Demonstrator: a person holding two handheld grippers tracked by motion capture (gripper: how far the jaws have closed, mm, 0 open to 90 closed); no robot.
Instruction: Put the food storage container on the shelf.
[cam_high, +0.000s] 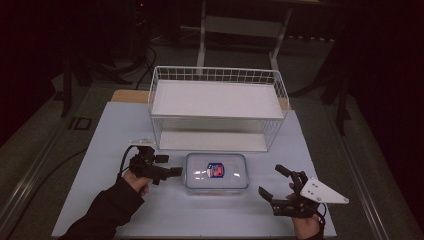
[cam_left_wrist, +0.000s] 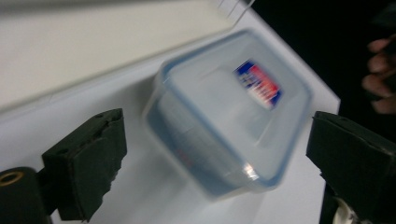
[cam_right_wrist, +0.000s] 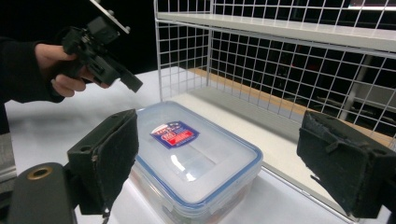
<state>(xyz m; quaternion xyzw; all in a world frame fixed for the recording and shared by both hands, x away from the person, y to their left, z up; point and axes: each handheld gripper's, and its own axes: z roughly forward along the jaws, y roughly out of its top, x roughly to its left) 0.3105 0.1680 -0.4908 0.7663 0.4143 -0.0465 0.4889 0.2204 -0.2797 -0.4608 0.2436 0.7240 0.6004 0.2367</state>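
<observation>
Both grippers stood wide open and held nothing. On the high view the left gripper (cam_high: 170, 171) sat just beside the left end of the lidded plastic container (cam_high: 216, 173), its tips close to or perhaps touching the wall; the blur in the left gripper view made that hard to settle. From that gripper's own camera the container (cam_left_wrist: 229, 112) lay between the spread jaws but ahead of them. The right gripper (cam_high: 270, 181) hovered a little off the container's right end, jaws parted, and its own view showed the box (cam_right_wrist: 196, 156) framed between the two pads, not yet pinched.

The container rested on the white table (cam_high: 115, 150), directly in front of the wire shelf rack (cam_high: 218, 107), whose two shelves were bare. By my reading, the work had scarcely begun: the grippers were lining up from either side, and the grasp, the lift and any placing on the rack all remained to do.
</observation>
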